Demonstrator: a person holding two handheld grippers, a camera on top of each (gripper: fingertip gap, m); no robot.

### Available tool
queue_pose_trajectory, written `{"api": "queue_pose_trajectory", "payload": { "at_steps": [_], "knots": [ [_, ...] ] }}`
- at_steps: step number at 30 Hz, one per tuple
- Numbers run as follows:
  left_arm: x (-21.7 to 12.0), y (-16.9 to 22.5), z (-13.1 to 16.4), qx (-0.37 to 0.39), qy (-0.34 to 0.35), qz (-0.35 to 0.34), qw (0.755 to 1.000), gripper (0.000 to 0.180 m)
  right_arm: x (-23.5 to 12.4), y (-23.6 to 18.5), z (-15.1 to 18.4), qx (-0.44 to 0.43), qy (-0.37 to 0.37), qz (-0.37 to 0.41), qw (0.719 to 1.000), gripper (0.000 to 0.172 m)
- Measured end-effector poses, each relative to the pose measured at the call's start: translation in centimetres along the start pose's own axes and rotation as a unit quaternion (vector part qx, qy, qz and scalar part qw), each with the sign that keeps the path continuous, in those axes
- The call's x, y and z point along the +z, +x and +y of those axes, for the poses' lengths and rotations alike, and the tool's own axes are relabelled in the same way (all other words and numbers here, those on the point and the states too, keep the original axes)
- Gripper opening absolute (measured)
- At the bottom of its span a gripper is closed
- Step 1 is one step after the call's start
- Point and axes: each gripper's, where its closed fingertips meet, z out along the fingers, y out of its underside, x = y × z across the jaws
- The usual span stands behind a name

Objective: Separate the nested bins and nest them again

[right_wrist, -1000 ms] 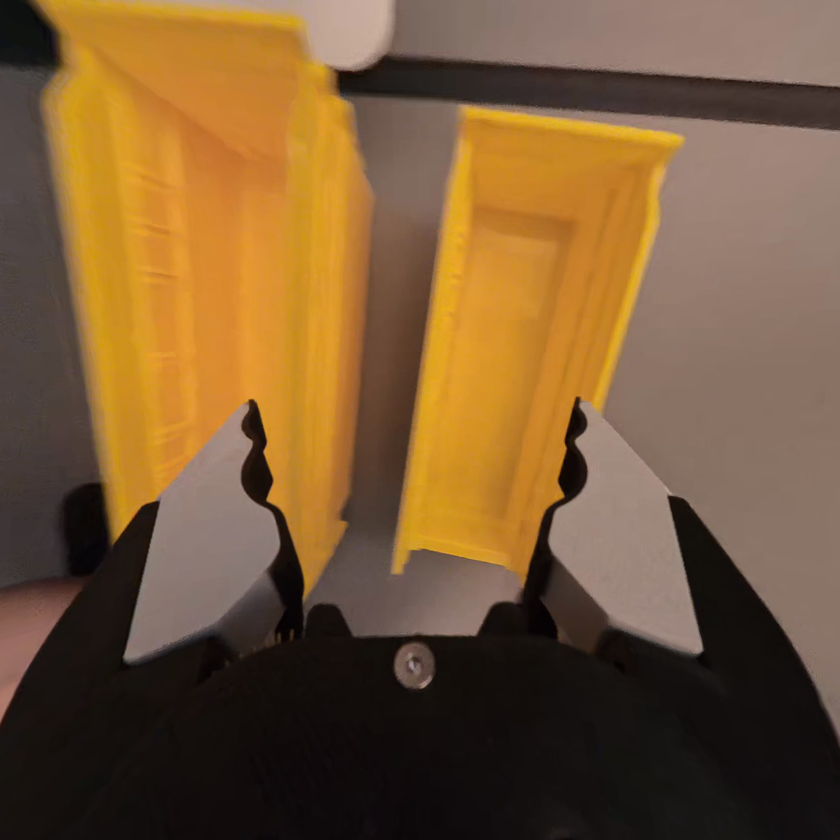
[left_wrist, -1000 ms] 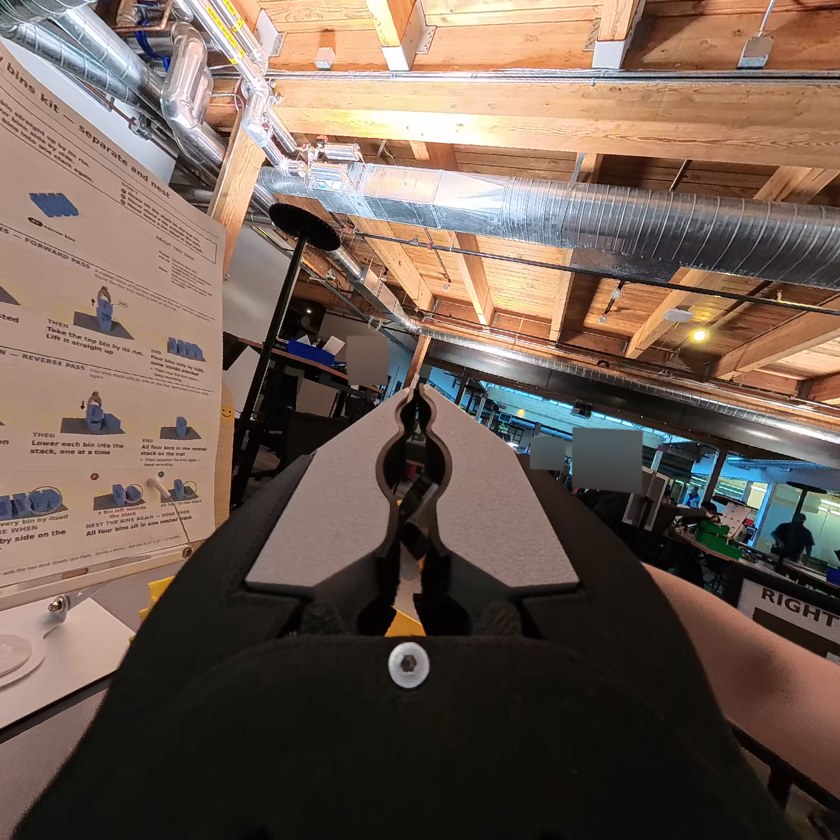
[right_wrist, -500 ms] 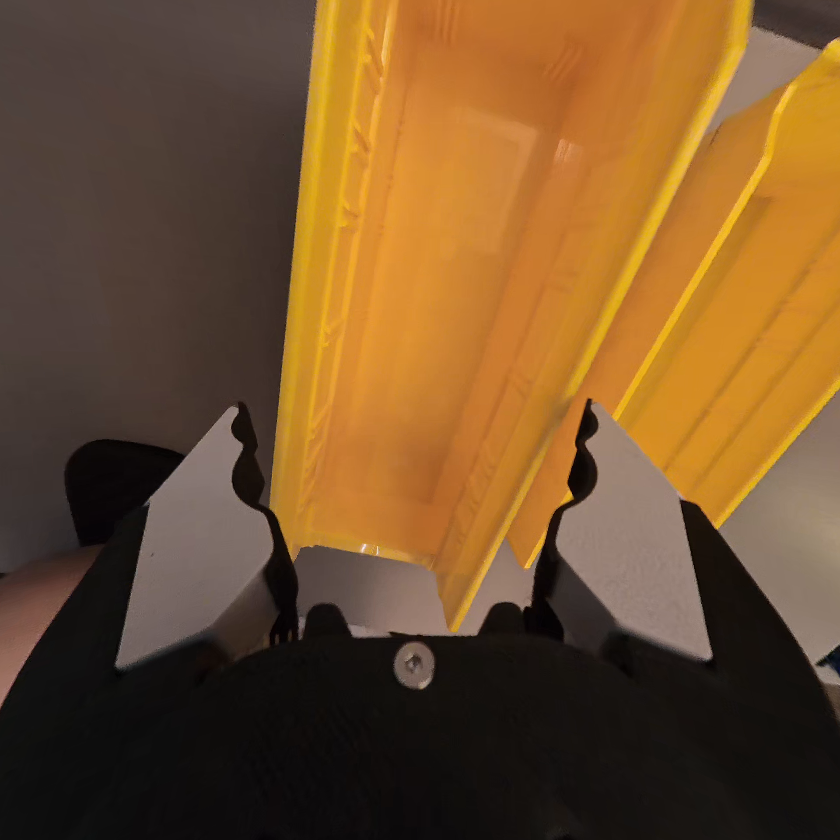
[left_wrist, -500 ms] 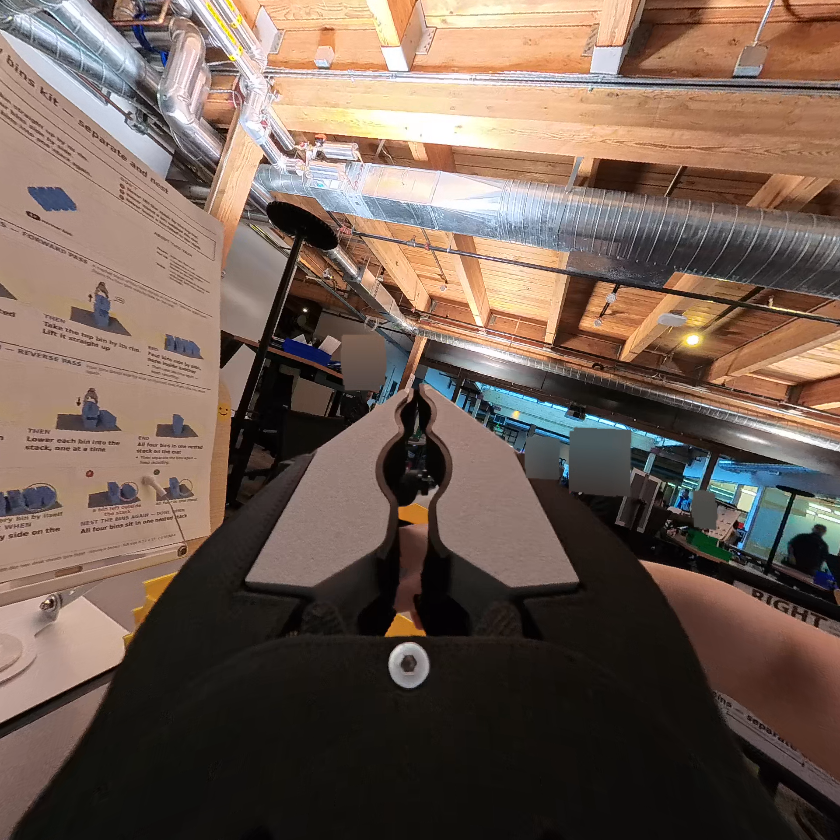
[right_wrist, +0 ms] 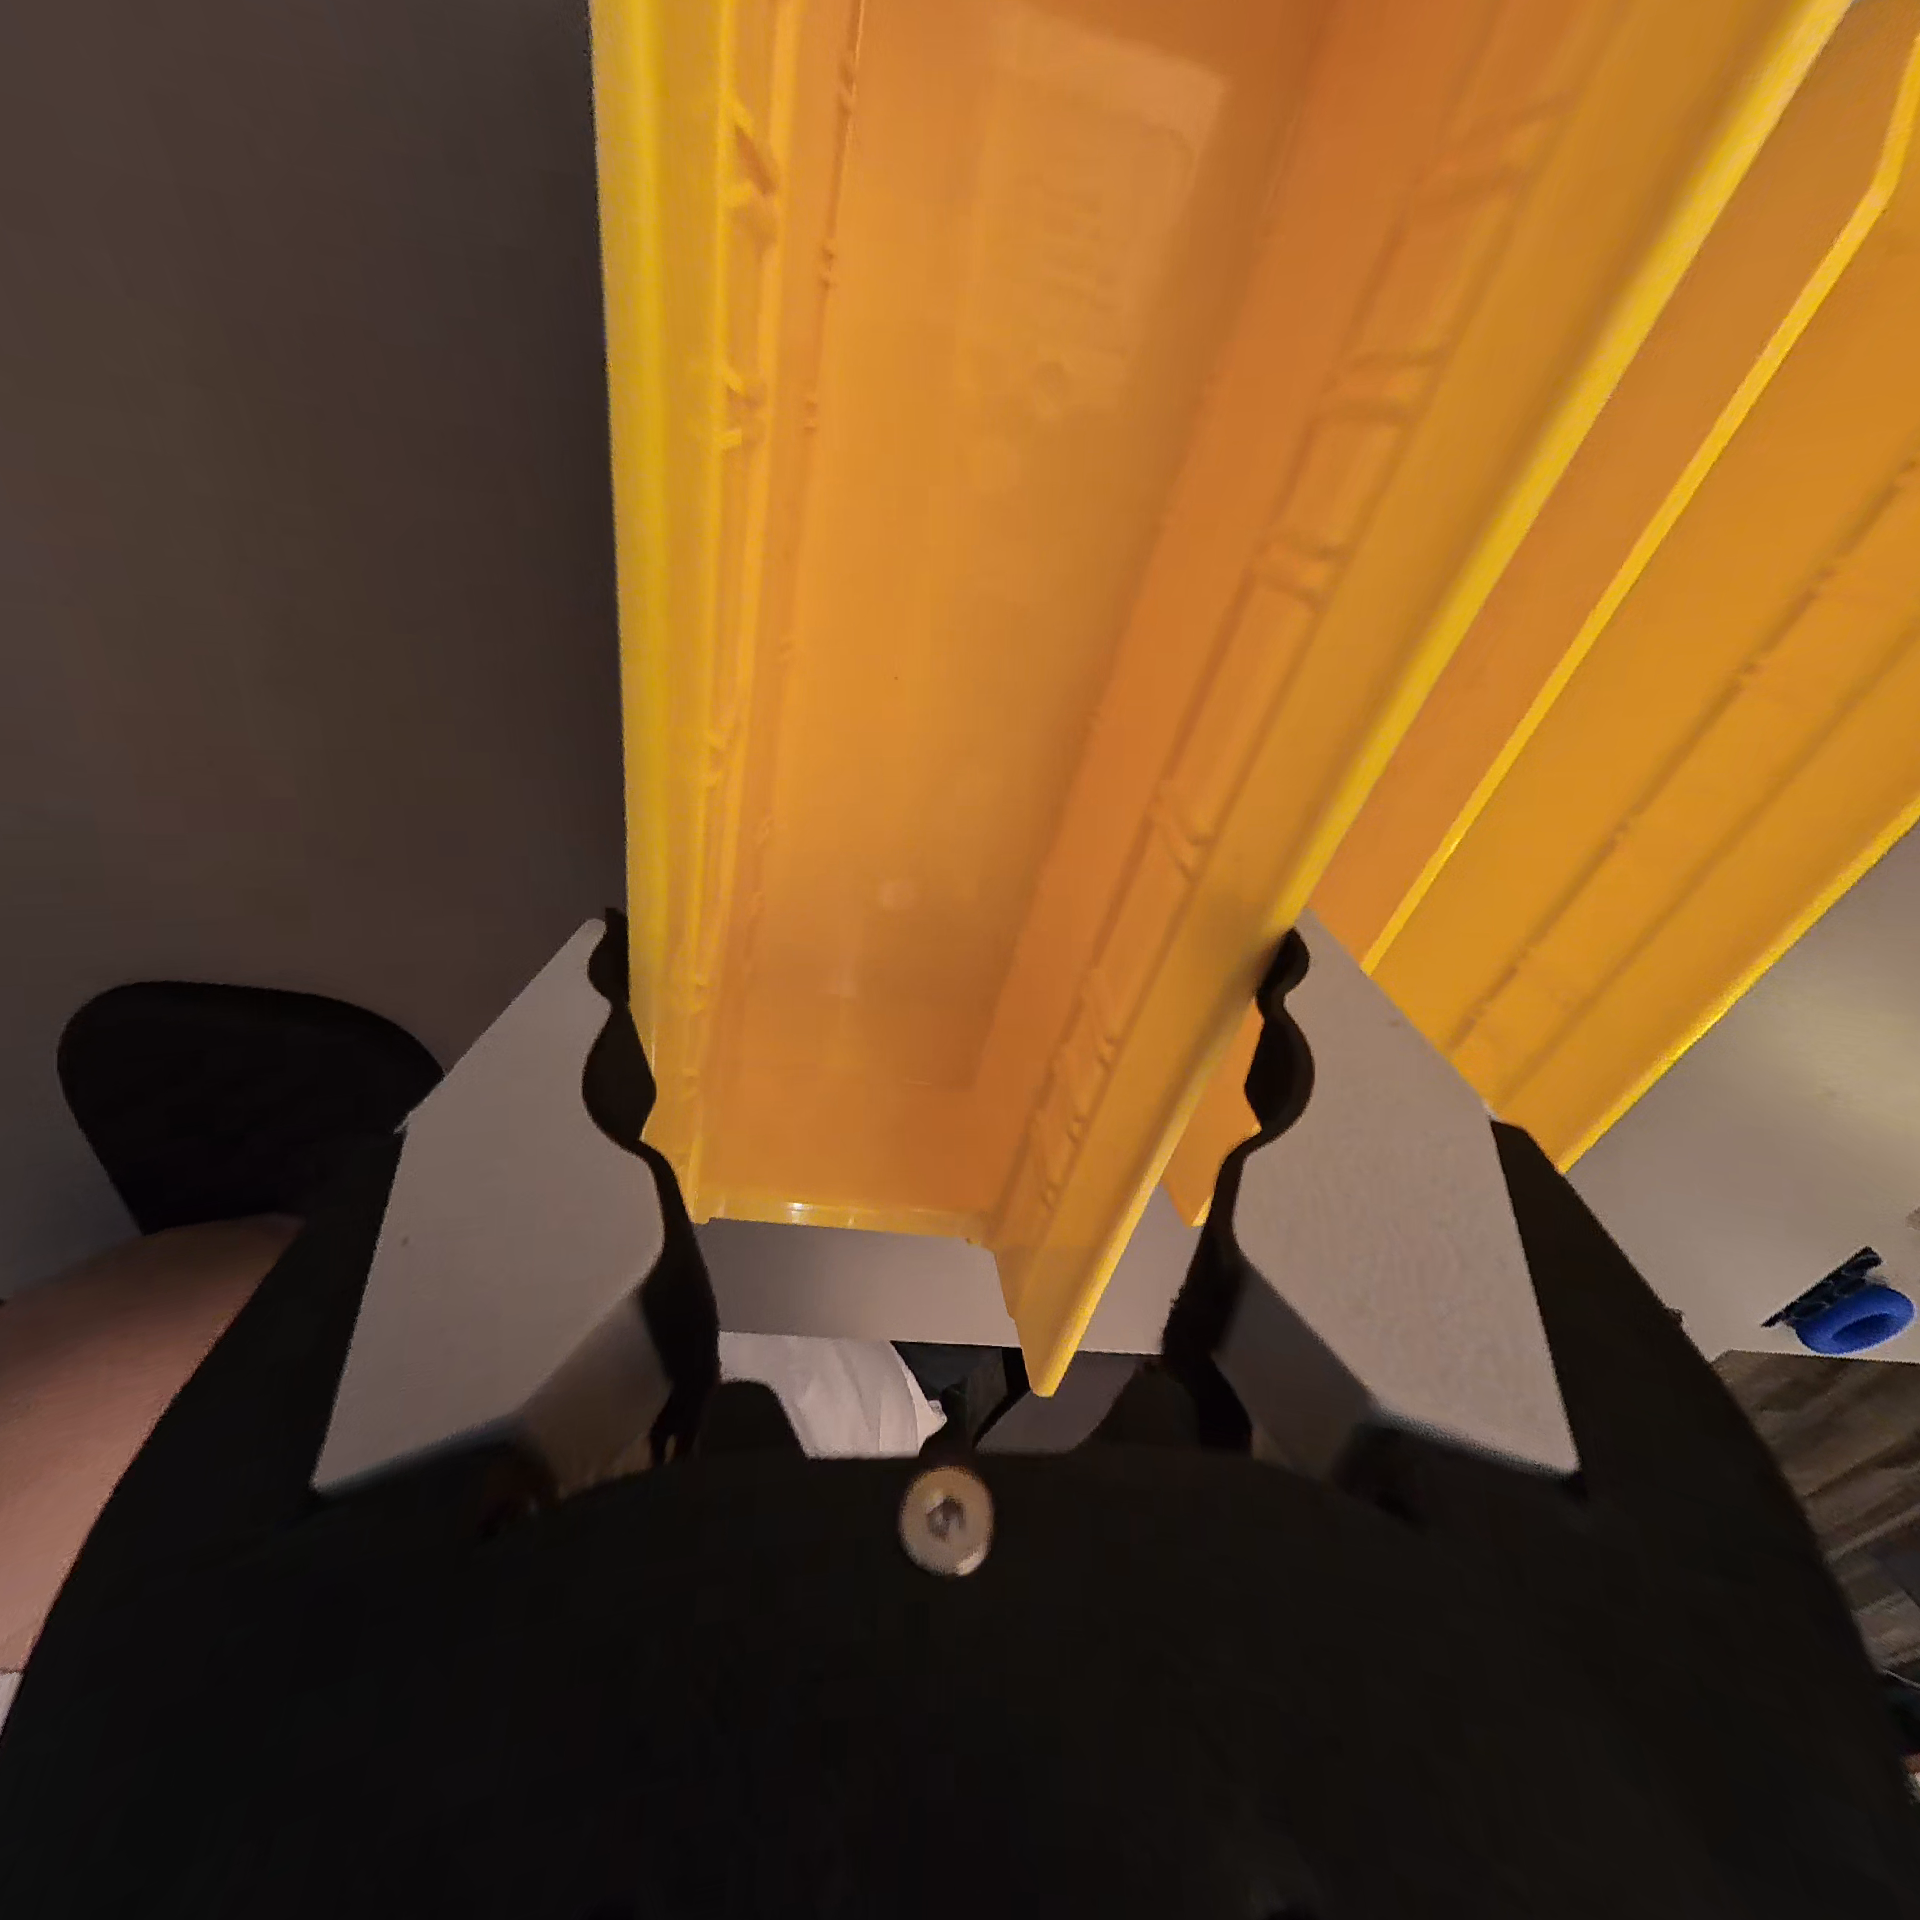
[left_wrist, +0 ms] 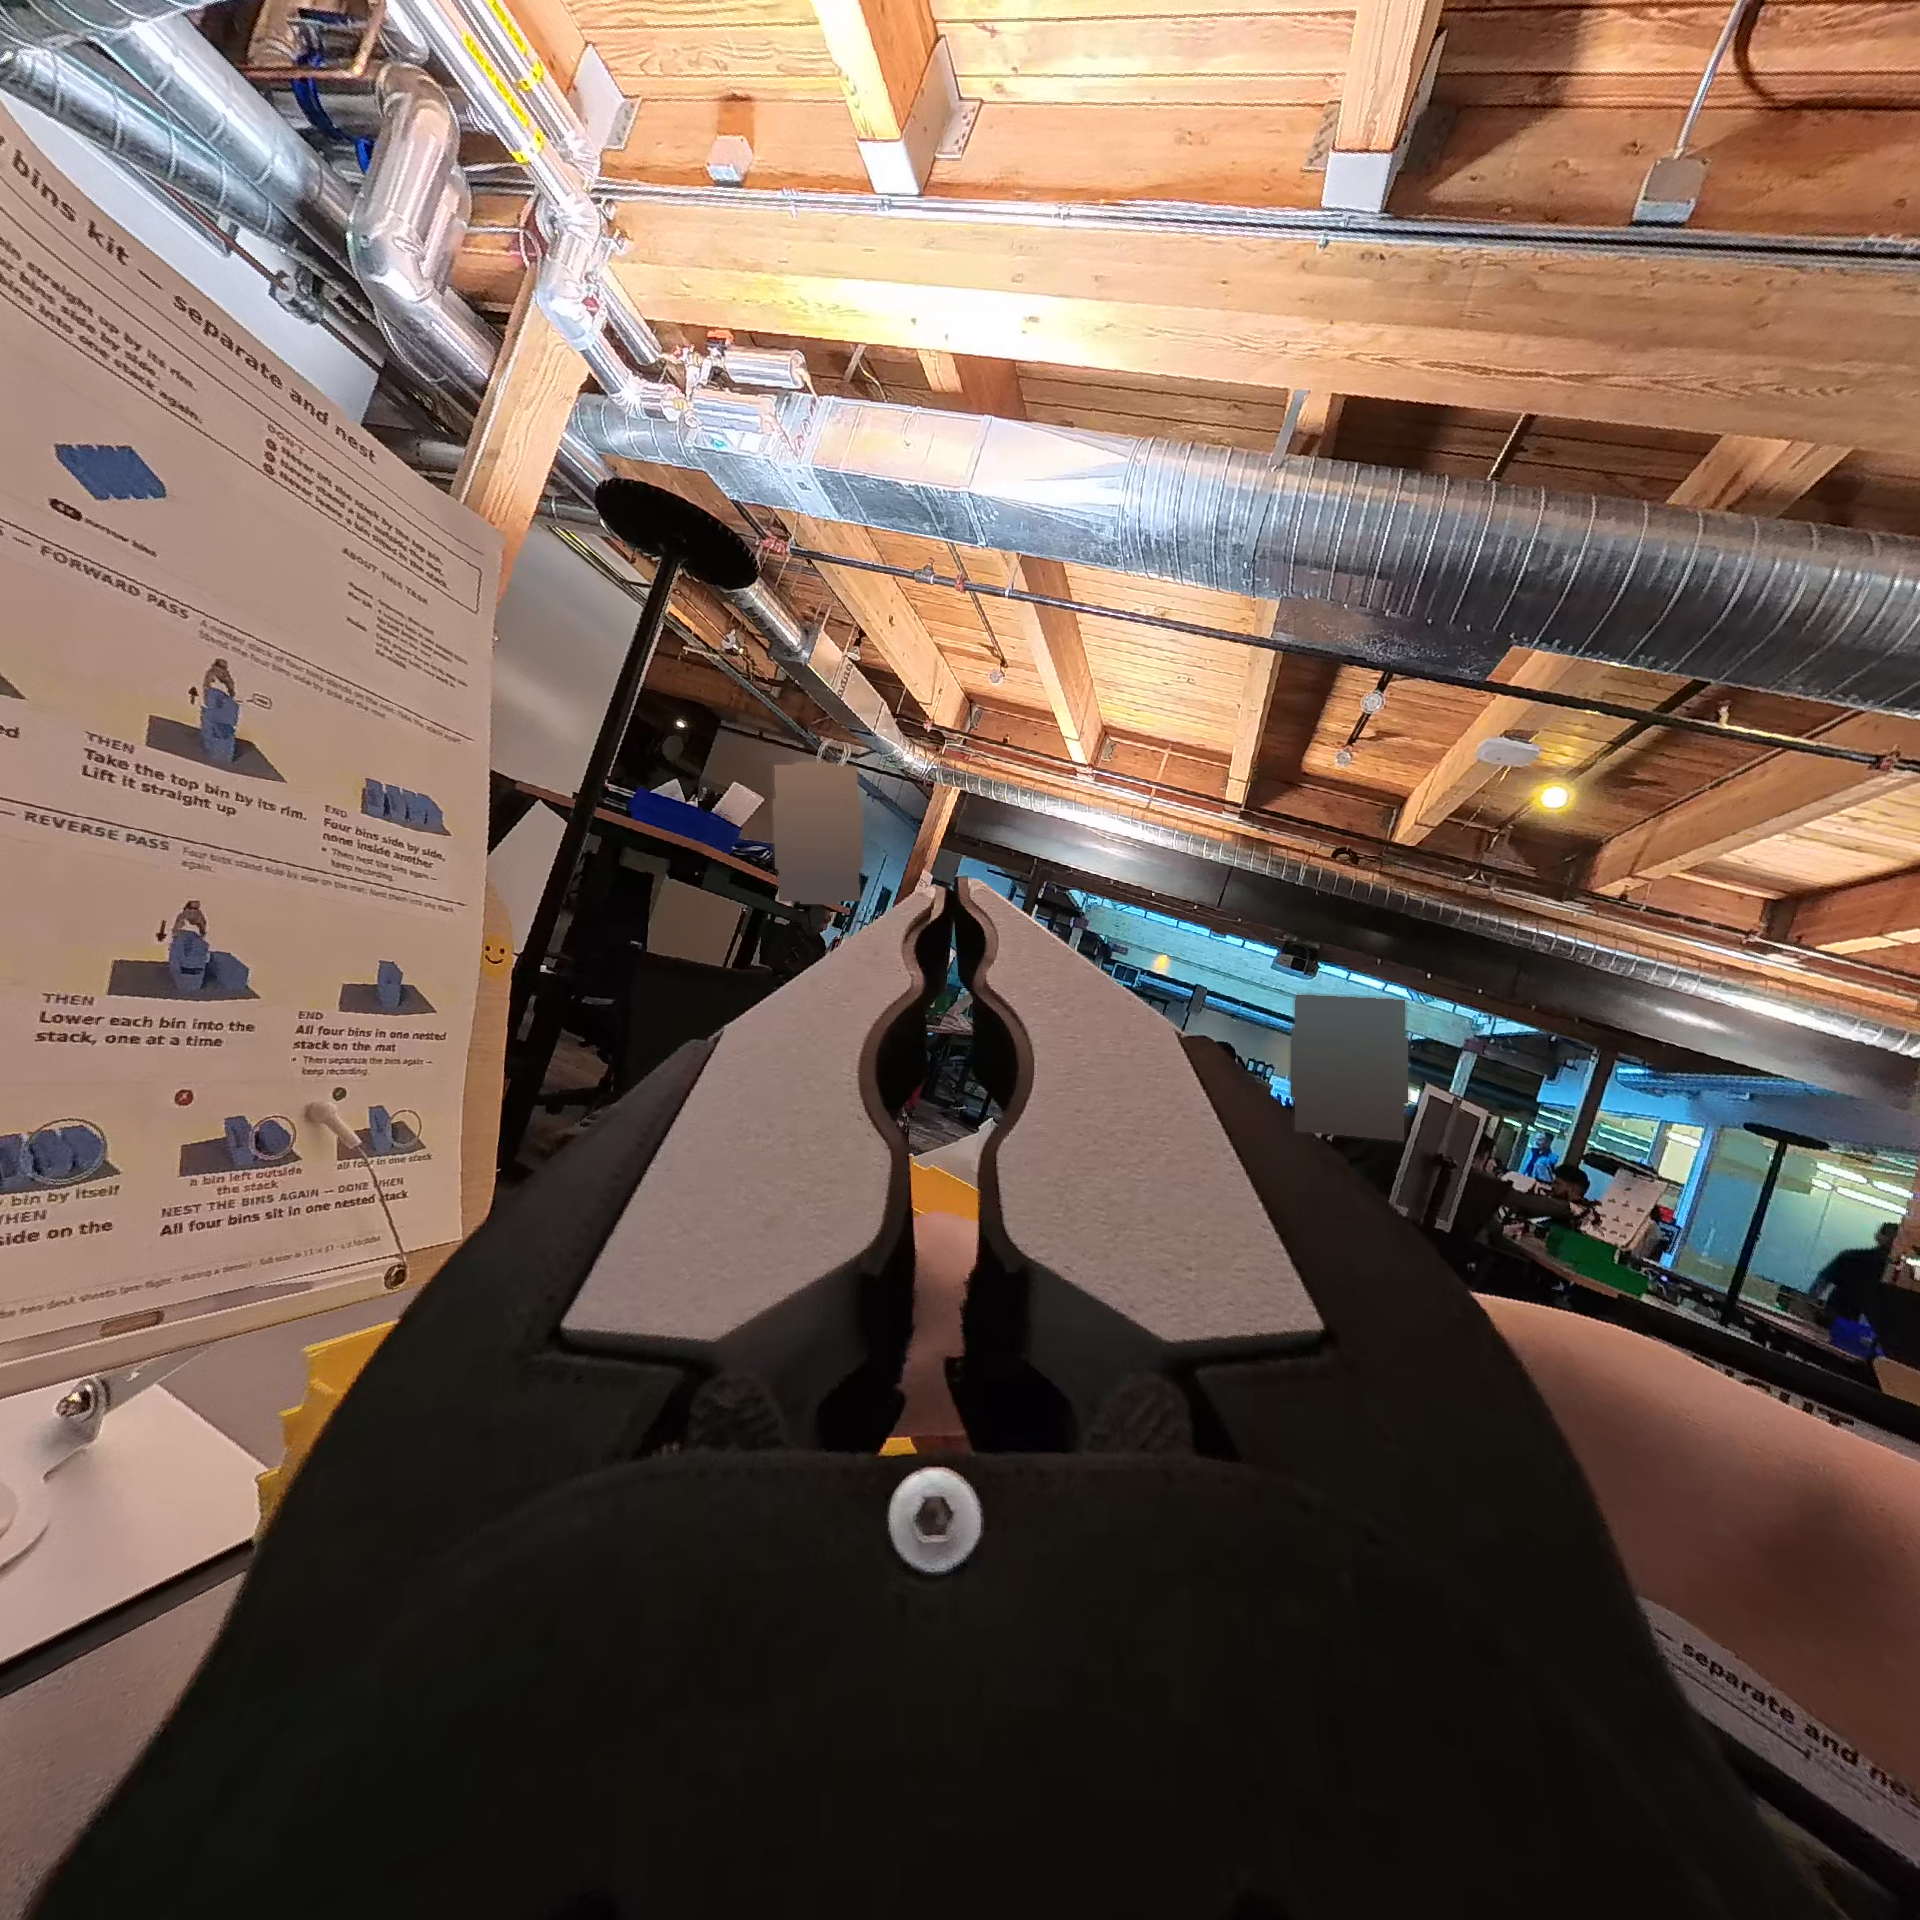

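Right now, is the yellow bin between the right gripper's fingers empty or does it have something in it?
Empty, as far as it shows: the yellow bin opens toward the camera, and its visible floor and inner walls are bare. Its far end runs out of frame.

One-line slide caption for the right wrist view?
Right gripper fingers straddle a yellow bin, pads at both side walls, a second yellow bin alongside.

Yellow bins (right_wrist: 935, 623); grey table (right_wrist: 260, 468); blue ring (right_wrist: 1860, 1328).

Right claw (right_wrist: 951, 940) narrower around bin (right_wrist: 935, 623)
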Motion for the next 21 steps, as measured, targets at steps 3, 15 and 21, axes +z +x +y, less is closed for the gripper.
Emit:
{"api": "queue_pose_trajectory", "payload": {
  "at_steps": [3, 15, 21],
  "knots": [
    [0.0, 0.0, 0.0, -0.001, 0.0, 0.0, 1.0, 0.0, -0.1, -0.1, 0.1, -0.003, -0.003, 0.001, 1.0, 0.118],
    [0.4, 0.1, 0.6, 0.0, -0.01, 0.001, 1.0, 0.0, -0.5, 0.0, 0.8, -0.007, -0.024, -0.006, 1.0, 0.118],
    [0.4, 0.0, 0.6, 0.0, -0.011, -0.001, 1.0, 0.0, -1.9, 0.0, 0.4, -0.009, -0.013, -0.006, 1.0, 0.118]
  ]
}}
